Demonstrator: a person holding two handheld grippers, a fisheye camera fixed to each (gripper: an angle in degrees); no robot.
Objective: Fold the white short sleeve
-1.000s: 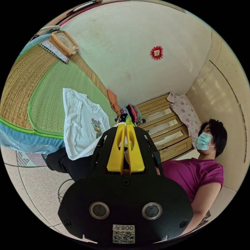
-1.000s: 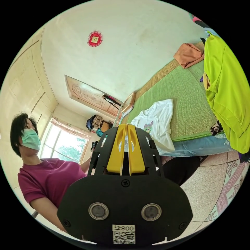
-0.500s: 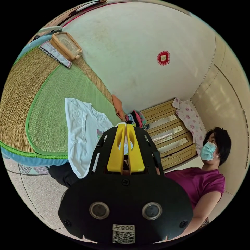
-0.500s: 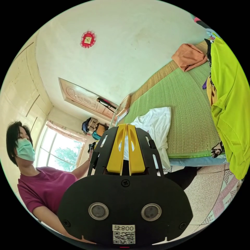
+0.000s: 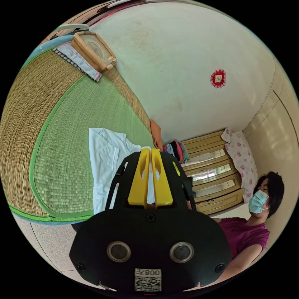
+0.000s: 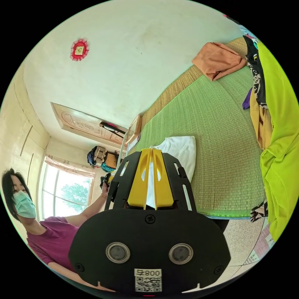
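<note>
Shirt hem pinched in both grippers: the left gripper [image 5: 150, 151] and right gripper [image 6: 151, 151] each clench white cloth between their fingers, lifting it so the white short sleeve [image 5: 106, 162] beyond them on the green mat [image 5: 62, 146] can fold over itself.

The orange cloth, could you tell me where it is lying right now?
In the right gripper view the orange cloth lies at the far edge of the green mat against the wall, beyond the white shirt and beside the lime-green garment.
</note>
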